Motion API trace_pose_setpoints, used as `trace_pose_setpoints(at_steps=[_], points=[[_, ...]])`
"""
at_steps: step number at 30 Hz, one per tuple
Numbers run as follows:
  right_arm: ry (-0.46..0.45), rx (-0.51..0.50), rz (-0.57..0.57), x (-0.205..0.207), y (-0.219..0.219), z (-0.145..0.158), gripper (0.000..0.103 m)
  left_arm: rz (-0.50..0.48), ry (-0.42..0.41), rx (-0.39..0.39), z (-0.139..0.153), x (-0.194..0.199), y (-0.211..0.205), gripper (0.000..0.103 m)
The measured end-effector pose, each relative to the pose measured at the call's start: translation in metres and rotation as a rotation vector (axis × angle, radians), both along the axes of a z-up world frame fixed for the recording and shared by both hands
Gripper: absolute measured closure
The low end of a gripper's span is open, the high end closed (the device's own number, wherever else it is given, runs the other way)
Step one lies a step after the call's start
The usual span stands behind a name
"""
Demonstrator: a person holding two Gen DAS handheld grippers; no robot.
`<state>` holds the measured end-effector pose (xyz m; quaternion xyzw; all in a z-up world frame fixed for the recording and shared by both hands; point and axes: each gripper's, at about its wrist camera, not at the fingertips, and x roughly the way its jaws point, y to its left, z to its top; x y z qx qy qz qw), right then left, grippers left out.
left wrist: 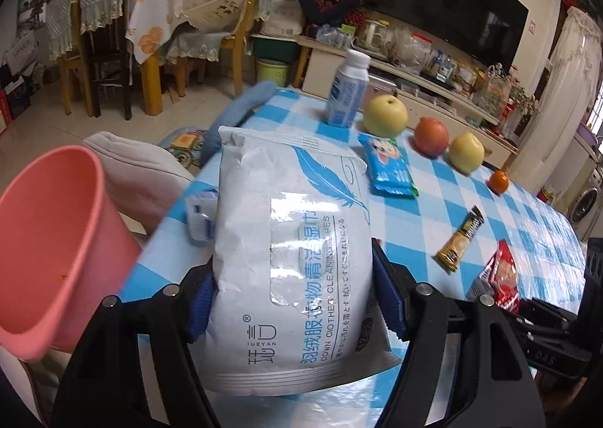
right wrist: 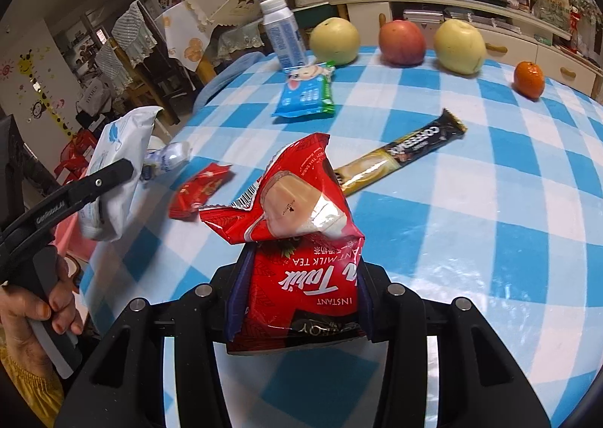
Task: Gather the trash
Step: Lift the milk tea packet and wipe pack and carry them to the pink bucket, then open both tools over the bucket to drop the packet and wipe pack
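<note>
**Both hands loaded**

My left gripper (left wrist: pixel 292 300) pinches the soft, light wipes pack (left wrist: pixel 290 239) across its middle, near the table's edge by the pink bin (left wrist: pixel 56 239). My right gripper (right wrist: pixel 297 300) clamps a crinkly, slippery red sachet (right wrist: pixel 297 239).

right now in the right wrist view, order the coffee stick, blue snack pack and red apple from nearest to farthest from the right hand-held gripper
1. coffee stick: just beyond the right hand-held gripper, slightly right.
2. blue snack pack: mid-table, ahead.
3. red apple: far edge, in the fruit row.
</note>
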<state>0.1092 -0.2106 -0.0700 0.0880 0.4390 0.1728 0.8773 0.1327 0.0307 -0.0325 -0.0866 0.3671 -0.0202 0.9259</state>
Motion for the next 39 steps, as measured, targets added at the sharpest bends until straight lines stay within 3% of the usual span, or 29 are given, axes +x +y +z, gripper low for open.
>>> trace_pose_setpoints(at_steps=[9, 17, 26, 34, 39], points=[[-0.025, 0.016, 0.051, -0.009, 0.056, 0.02, 0.055, 0.137, -0.046, 0.012, 0.02, -0.011, 0.061, 0.032], [-0.065, 0.025, 0.172, -0.011, 0.139, 0.049, 0.055, 0.283, -0.072, 0.007, 0.033, -0.027, 0.126, 0.032], [-0.116, 0.012, 0.343, -0.007, 0.251, 0.079, 0.055, 0.465, -0.085, -0.09, 0.037, -0.048, 0.215, 0.032], [-0.138, -0.017, 0.445, 0.003, 0.335, 0.083, 0.055, 0.55, -0.095, -0.17, 0.031, -0.056, 0.258, 0.032], [-0.136, -0.058, 0.488, 0.012, 0.37, 0.068, 0.054, 0.58, -0.093, -0.183, 0.025, -0.055, 0.269, 0.032]])
